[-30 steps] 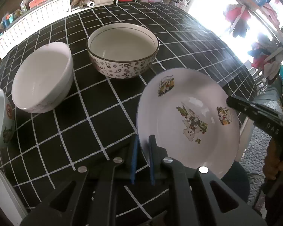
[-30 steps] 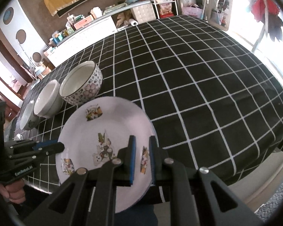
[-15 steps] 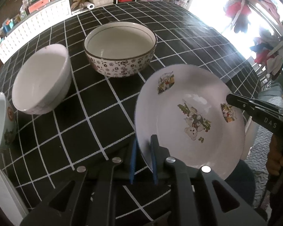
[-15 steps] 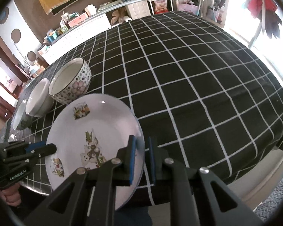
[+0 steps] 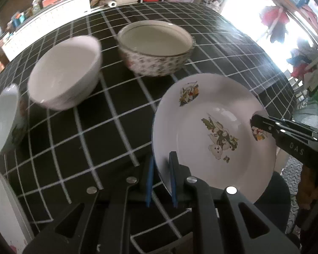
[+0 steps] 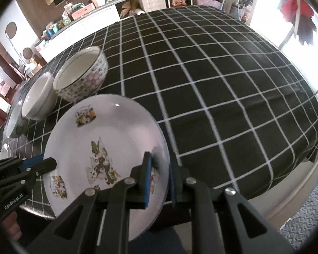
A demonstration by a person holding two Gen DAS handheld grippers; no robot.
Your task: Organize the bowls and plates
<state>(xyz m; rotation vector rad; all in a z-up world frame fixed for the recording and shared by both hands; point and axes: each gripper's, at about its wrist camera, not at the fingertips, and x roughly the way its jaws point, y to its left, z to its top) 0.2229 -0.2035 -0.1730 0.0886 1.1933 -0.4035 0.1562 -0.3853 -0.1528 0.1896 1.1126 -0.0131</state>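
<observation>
A white plate (image 5: 214, 127) with cartoon prints hangs tilted over the near edge of the black checked table (image 6: 201, 74). My left gripper (image 5: 161, 158) is shut on the plate's left rim, one blue pad on each face. My right gripper (image 6: 159, 158) is shut on the opposite rim of the plate (image 6: 108, 139). Each gripper shows in the other's view: the right gripper (image 5: 254, 119) and the left gripper (image 6: 53, 163). Beyond the plate stand a flower-patterned bowl (image 5: 156, 48) and a plain white bowl (image 5: 65, 72).
A third bowl (image 5: 4, 118) stands at the left edge of the left wrist view, and another white plate (image 5: 2, 207) lies at the lower left. The tablecloth drops off the table's right side (image 6: 296, 148). Shelves and clutter line the far wall.
Both grippers keep their hold on the plate. The right gripper has shifted a little and lower with it, and the plate fills more of the right wrist view. The bowls are blurred in the left view.
</observation>
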